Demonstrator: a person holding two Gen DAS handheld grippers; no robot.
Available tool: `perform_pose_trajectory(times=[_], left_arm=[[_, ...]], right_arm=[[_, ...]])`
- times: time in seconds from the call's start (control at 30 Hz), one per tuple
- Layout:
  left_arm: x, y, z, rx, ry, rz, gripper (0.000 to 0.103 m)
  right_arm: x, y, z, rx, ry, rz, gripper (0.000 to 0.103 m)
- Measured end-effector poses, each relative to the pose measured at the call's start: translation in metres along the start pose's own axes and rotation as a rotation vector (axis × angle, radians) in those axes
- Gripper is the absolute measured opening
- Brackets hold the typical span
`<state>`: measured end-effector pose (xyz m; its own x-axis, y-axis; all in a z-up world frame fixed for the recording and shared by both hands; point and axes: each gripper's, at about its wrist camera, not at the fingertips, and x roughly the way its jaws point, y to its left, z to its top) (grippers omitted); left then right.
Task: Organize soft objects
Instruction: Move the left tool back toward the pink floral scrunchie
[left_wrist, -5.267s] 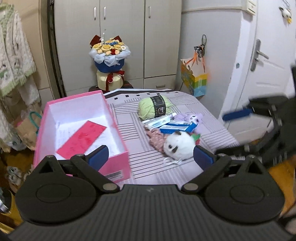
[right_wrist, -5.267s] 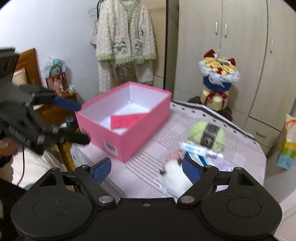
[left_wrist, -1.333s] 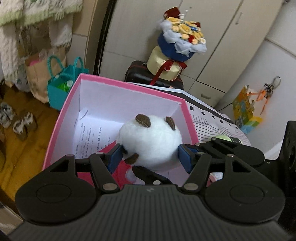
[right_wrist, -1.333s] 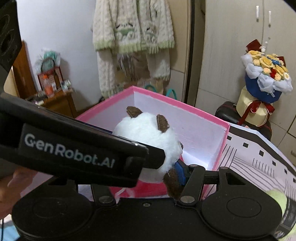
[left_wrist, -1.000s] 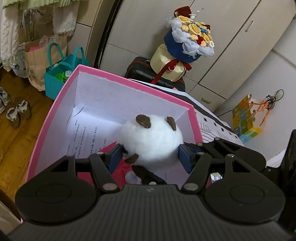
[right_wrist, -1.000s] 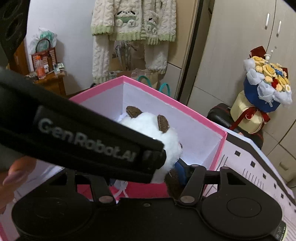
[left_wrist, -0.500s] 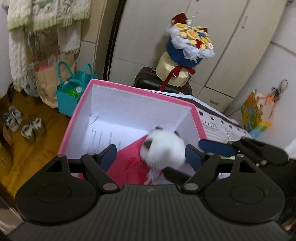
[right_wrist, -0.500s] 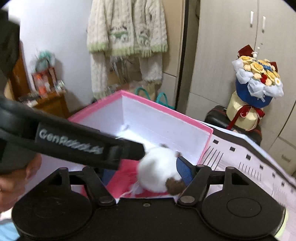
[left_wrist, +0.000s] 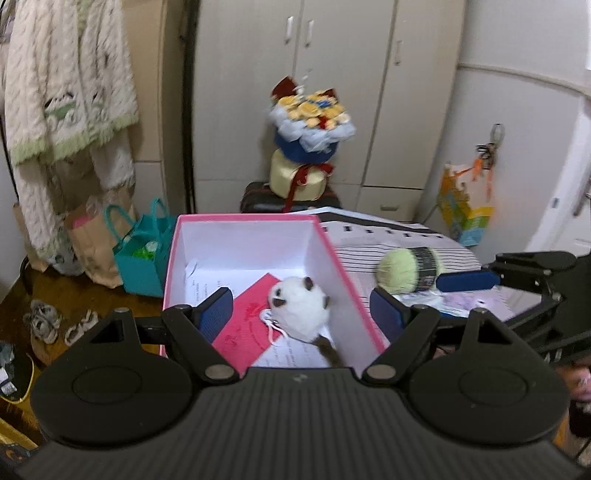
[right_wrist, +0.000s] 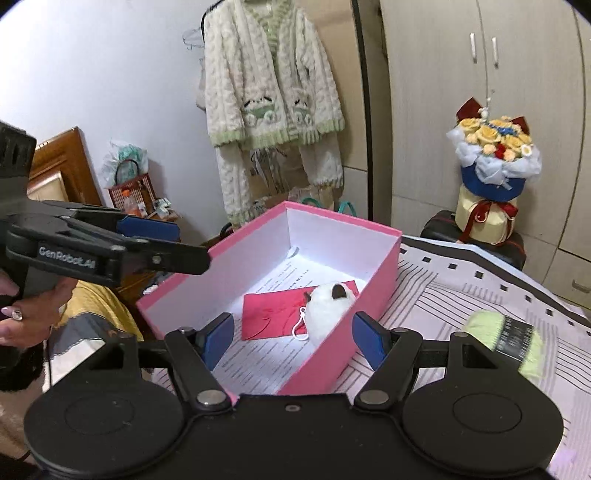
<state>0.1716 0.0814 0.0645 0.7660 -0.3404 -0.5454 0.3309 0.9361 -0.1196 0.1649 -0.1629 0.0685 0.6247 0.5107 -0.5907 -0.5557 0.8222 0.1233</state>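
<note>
Gaping wide with nothing between its blue pads, the left gripper (left_wrist: 301, 314) hangs above the near end of the pink box (left_wrist: 334, 254), its jaws spread and gripping nothing; the right gripper (right_wrist: 291, 339) stands the same way over the box's near corner, jaws apart and empty, and in the left wrist view its blue-padded finger reaches in from the right edge just beside the yarn. Both pairs of jaws opened further within the past second and have stood steady since. Below them the white plush toy (left_wrist: 301, 308) lies loose on the floor of the box, against the right-hand wall, with small brown ears, a brown tail end toward the camera and a white cord loop (right_wrist: 301, 326) trailing from it. It rests partly on a red envelope (left_wrist: 245, 328), which lies on a printed paper sheet (right_wrist: 273, 354) lining the white inside. The box sits on a table under a striped cloth (right_wrist: 443, 295). On that cloth, apart from the box, lies a pale green ball of yarn (right_wrist: 504, 341) with a dark band round it. Beyond the table stand a bouquet (right_wrist: 493, 155) in blue wrapping on a cream round box, tall cupboard doors (left_wrist: 332, 92), a fluffy cream cardigan (right_wrist: 269, 81) on a hanger, and a teal bag (left_wrist: 142, 254) on the floor. A person's hand (right_wrist: 22, 321) holds the left gripper's handle at the left edge of the right wrist view
</note>
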Motion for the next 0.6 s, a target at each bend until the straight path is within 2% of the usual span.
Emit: perform_pose_trajectory(times=[0.17, 0.33, 0.6], left_arm=[[-0.026, -0.022, -0.006, 0.056, -0.012, -0.051, 0.081], [-0.042, -0.046, -0.014, 0.112, -0.007, -0.109, 0.081], [-0.04, -0.089, -0.029, 0.2, 0.021, -0.185, 0.081]], right_arm=[[-0.048, -0.006, -0.012, 0.02, -0.041, -0.038, 0.075], [-0.086, -0.014, -0.031, 0.041, -0.047, -0.097, 0.075], [-0.123, -0.032, -0.079, 0.082, -0.037, -0.179, 0.075]])
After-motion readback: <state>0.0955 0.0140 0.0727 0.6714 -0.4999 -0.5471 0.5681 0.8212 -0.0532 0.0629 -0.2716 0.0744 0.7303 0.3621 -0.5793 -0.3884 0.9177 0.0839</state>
